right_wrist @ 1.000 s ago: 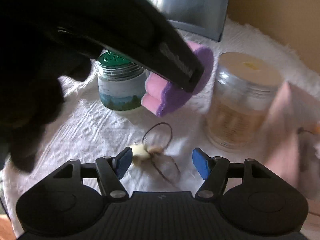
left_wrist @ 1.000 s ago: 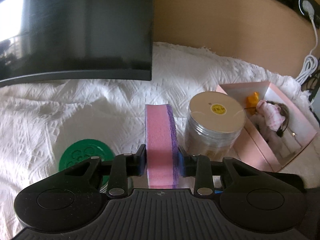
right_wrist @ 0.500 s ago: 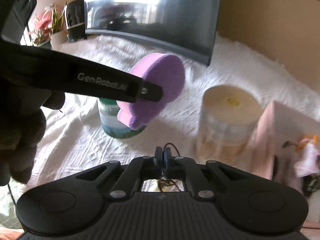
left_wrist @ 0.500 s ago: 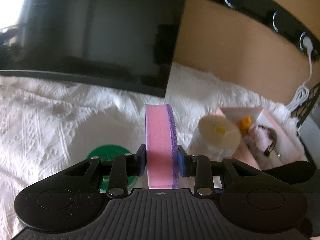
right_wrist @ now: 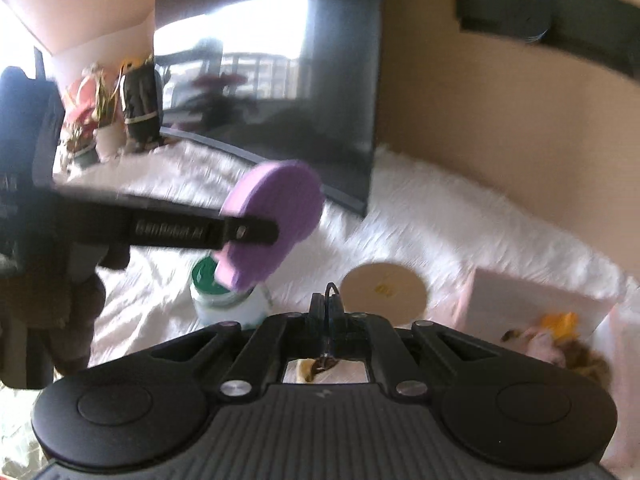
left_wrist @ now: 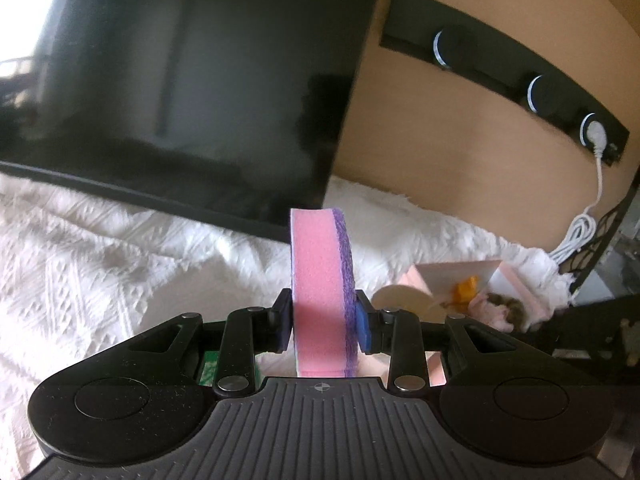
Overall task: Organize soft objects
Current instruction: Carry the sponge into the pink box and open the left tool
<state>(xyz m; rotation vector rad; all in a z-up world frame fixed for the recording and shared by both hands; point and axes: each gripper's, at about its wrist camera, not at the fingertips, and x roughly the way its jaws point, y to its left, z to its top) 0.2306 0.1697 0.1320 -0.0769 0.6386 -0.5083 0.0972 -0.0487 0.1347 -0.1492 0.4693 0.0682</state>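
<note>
Sponge between left gripper pads

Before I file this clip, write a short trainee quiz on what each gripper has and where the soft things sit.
1. True or false: the left gripper jaws are closed on the pink foam sponge with a purple scrub face.
2. What does the right gripper pinch? A) thin dark hair tie B) green lid C) white cable
3. Fill in: the open pink cardboard box stands beside the clear round jar with a beige lid on the ____ textured cloth.

Key: 1 true; 2 A; 3 white.
</note>
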